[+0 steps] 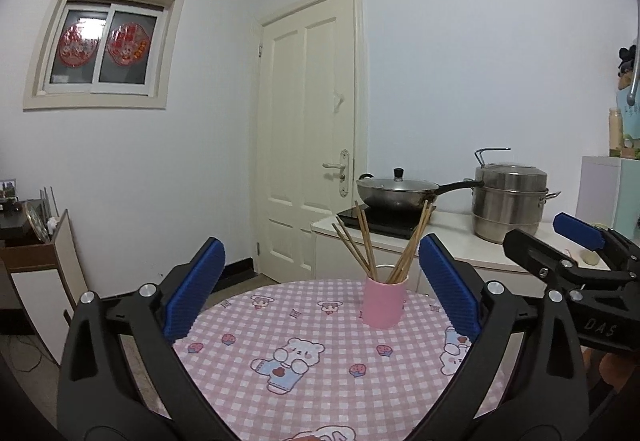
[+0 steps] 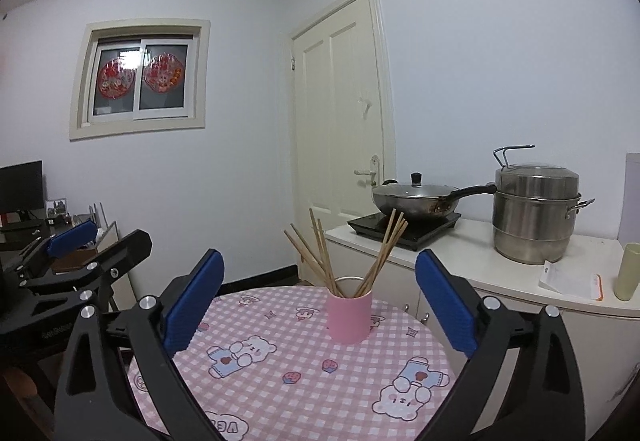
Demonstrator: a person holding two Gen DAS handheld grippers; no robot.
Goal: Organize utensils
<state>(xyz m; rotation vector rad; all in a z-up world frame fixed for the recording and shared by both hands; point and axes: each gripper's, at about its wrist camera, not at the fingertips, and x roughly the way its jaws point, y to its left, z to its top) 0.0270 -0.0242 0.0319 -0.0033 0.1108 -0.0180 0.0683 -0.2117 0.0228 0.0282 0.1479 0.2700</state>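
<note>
Item 1: cup [image 1: 383, 301], pink, upright, right of centre in the left view, centre in the right view, on the checked cloth [image 1: 320, 341]. It holds the chopsticks [image 1: 362, 249], fanned into 2 leaning bunches; nothing loose shows on the cloth.

Item 2: left gripper [image 1: 322, 293], jaws wide apart, holding nothing, short of the cup.

Item 3: right gripper [image 2: 318, 301], likewise spread and empty; cup between its fingers in view, not touched.

Step, as I judge it: sorting looks finished, or not begun. Next move: I confirm no stray utensils remain, or close on 1 chopstick bunch above the rim.
</note>
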